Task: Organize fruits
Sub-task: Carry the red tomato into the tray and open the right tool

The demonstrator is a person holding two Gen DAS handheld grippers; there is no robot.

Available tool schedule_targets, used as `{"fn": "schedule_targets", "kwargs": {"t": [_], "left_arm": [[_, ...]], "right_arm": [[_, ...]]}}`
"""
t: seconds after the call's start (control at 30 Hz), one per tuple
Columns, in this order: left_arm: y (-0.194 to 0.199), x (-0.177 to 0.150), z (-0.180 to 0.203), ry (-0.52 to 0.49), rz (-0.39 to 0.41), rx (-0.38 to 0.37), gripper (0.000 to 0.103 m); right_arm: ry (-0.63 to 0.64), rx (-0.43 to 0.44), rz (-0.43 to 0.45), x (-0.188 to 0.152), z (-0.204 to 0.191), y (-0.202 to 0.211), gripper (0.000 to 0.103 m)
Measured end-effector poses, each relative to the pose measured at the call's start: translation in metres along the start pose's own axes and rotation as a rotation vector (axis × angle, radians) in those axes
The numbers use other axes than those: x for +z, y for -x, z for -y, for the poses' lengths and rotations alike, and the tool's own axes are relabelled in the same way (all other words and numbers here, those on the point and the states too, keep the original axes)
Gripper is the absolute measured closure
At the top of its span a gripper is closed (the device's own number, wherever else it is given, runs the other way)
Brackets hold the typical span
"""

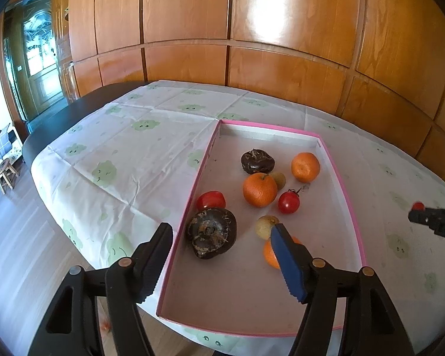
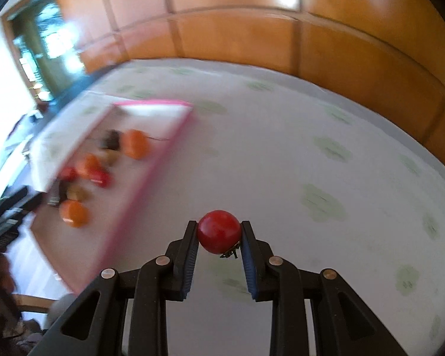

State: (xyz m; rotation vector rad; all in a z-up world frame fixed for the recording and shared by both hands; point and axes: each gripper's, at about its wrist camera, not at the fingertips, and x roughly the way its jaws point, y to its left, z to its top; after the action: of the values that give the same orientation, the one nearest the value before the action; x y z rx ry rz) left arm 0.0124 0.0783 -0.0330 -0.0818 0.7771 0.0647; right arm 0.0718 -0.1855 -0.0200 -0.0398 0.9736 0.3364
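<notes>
A shallow pink-rimmed box (image 1: 345,188) lies on the table with fruit in it. Inside are three oranges, one (image 1: 259,190) in the middle; two red tomatoes (image 1: 288,202); two small yellow-green fruits (image 1: 265,226); and two dark brown bulbs, the larger (image 1: 204,246) near the left wall. My left gripper (image 1: 221,227) is open above the box's near end, and the larger bulb sits between its fingers without touching the pads. My right gripper (image 2: 219,225) is shut on a red tomato (image 2: 219,233) above the cloth to the right of the box (image 2: 151,175). That tomato (image 1: 417,206) shows in the left wrist view too.
A white cloth with green prints (image 1: 127,160) covers the dark table (image 1: 74,112). A wooden panelled wall (image 1: 192,29) stands behind it. To the left are a door (image 1: 41,59), the floor and a small stool (image 1: 6,172). The right wrist view is blurred.
</notes>
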Motion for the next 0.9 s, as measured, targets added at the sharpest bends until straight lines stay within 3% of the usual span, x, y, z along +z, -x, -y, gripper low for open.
{"fn": "schedule_targets", "kwargs": {"t": [0.2,0.4,0.67,0.9], "left_arm": [[-0.001,-0.001,-0.003,0.008,-0.003,0.002,0.033],[-0.002,0.001,-0.011,0.034,0.003,0.012,0.033],[-0.007,0.002,-0.02,0.073,-0.005,0.021,0.032],[-0.01,0.0,-0.02,0.076,-0.015,0.022,0.032]], "right_arm": [[0.106,0.126,0.027,0.021,-0.06,-0.003,0.075],[0.176,0.169,-0.013,0.028,-0.104,-0.026,0.075],[0.151,0.19,-0.112,0.036,-0.122,-0.072,0.074],[0.149,0.191,-0.097,0.032,-0.122,-0.071,0.074]]}}
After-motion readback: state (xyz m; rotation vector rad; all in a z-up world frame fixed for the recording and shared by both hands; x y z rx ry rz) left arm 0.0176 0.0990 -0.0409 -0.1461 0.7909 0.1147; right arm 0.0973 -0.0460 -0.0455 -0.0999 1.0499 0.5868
